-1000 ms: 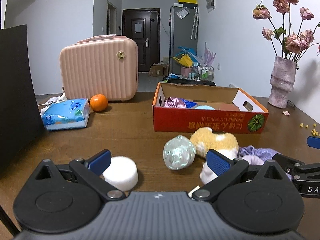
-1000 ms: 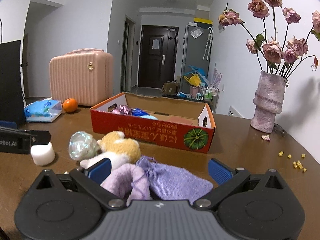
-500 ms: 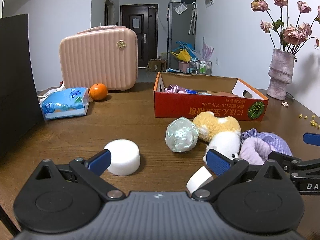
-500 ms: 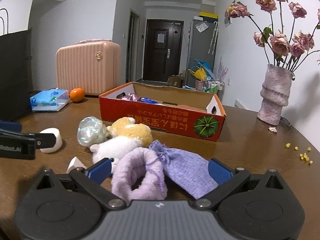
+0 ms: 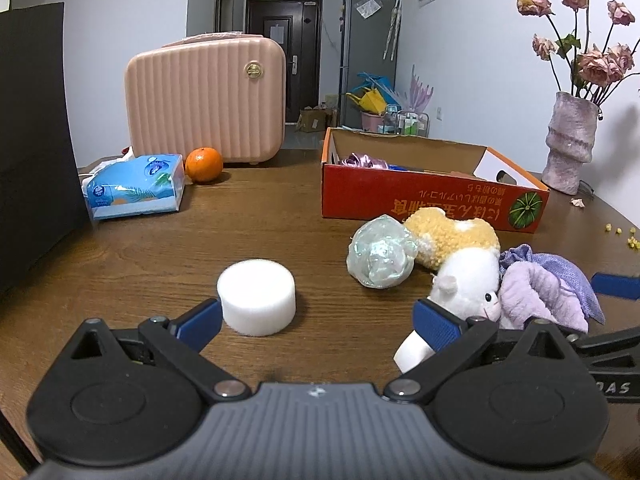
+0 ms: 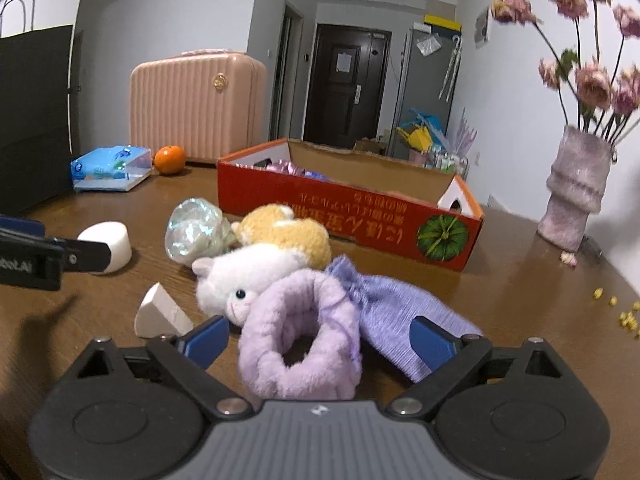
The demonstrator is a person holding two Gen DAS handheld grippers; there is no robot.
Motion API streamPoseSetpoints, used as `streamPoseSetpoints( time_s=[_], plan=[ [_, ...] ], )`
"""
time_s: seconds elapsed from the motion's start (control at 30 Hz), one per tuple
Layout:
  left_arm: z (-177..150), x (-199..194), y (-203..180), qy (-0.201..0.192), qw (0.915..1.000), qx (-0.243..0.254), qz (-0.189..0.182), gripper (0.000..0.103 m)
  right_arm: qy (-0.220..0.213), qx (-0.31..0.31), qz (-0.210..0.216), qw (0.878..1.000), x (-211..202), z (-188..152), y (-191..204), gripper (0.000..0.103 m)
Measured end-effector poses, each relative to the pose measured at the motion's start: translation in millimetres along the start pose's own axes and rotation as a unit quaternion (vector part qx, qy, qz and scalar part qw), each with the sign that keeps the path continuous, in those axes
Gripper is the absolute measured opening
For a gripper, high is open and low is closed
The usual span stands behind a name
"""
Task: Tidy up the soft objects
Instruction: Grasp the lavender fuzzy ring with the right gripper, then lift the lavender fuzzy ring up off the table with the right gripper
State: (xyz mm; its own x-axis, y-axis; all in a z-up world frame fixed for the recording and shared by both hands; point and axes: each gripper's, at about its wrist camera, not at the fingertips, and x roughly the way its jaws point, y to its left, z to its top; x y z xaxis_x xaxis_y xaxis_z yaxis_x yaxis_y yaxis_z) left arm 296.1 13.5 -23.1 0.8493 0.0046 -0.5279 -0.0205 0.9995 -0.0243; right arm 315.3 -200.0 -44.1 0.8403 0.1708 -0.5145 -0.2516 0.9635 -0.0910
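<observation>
A few soft items already lie in the red box [image 6: 352,220], but the fluffy purple ring [image 6: 300,336], plush toy [image 6: 256,268], purple pouch [image 6: 396,312] and foam cylinder [image 5: 256,296] sit on the desk [image 5: 240,232] before both grippers' wide, empty jaws, the right gripper [image 6: 318,344] having just been closing slightly around the ring.

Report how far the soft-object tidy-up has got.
Done: a few items lie in the red box. In hand: nothing; the right tool, jaws just closing, brackets the purple fluffy ring. Left: plush toy, purple pouch, white foam cylinder.
</observation>
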Motion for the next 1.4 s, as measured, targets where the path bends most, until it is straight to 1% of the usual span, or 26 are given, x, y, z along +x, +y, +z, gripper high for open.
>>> streamPoseSetpoints(
  time_s=[0.07, 0.27, 0.4, 0.5, 0.6, 0.67, 0.73, 0.77, 0.83, 0.93, 1.17, 1.27, 1.33, 1.37, 1.4],
  plan=[
    [0, 0, 0, 0.001, 1.0000, -0.001, 0.000, 0.103, 0.006, 0.004, 0.001, 1.000, 3, -2, -1, 0.091],
    [-2, -2, 2, -0.002, 1.0000, -0.006, -0.003, 0.103, 0.004, 0.016, 0.004, 1.000, 1, -5, -4, 0.088],
    [-3, -2, -1, 0.000, 1.0000, -0.002, -0.004, 0.103, 0.014, 0.016, 0.007, 1.000, 4, -7, -4, 0.081],
    [-5, -2, -4, 0.002, 1.0000, 0.006, -0.006, 0.103, 0.020, 0.014, 0.010, 1.000, 7, -8, -2, 0.071],
    [-6, -2, -6, 0.002, 0.9999, 0.010, -0.009, 0.103, 0.025, 0.007, 0.013, 1.000, 8, -9, 0, 0.068],
    [-6, -2, -6, 0.003, 0.9999, 0.010, -0.008, 0.103, 0.027, 0.004, 0.017, 0.999, 8, -10, 2, 0.060],
    [-6, -1, -6, 0.004, 0.9999, 0.009, -0.008, 0.103, 0.030, 0.001, 0.021, 0.999, 8, -10, 4, 0.049],
    [-6, -1, -6, 0.005, 0.9999, 0.009, -0.007, 0.103, 0.029, -0.002, 0.022, 0.999, 7, -11, 5, 0.046],
    [-6, -1, -6, 0.005, 0.9999, 0.009, -0.007, 0.103, 0.027, -0.002, 0.026, 0.999, 4, -11, 5, 0.032],
    [-6, -1, -6, 0.005, 0.9999, 0.010, -0.007, 0.103, 0.021, 0.004, 0.030, 0.999, 1, -11, 3, 0.029],
    [-8, 1, -7, 0.009, 0.9999, 0.012, -0.006, 0.103, 0.006, 0.018, 0.033, 0.999, -7, -9, -1, 0.028],
    [-9, 2, -8, 0.011, 0.9998, 0.014, -0.004, 0.103, 0.016, 0.015, 0.031, 0.999, -7, -12, 0, 0.034],
    [-9, 3, -9, 0.013, 0.9998, 0.015, -0.002, 0.103, 0.020, 0.012, 0.027, 0.999, -7, -14, 1, 0.048],
    [-9, 4, -9, 0.013, 0.9998, 0.016, -0.002, 0.103, 0.021, 0.011, 0.026, 0.999, -8, -16, 1, 0.052],
    [-9, 4, -9, 0.014, 0.9998, 0.016, -0.001, 0.103, 0.022, 0.011, 0.024, 0.999, -10, -17, 1, 0.060]
  ],
)
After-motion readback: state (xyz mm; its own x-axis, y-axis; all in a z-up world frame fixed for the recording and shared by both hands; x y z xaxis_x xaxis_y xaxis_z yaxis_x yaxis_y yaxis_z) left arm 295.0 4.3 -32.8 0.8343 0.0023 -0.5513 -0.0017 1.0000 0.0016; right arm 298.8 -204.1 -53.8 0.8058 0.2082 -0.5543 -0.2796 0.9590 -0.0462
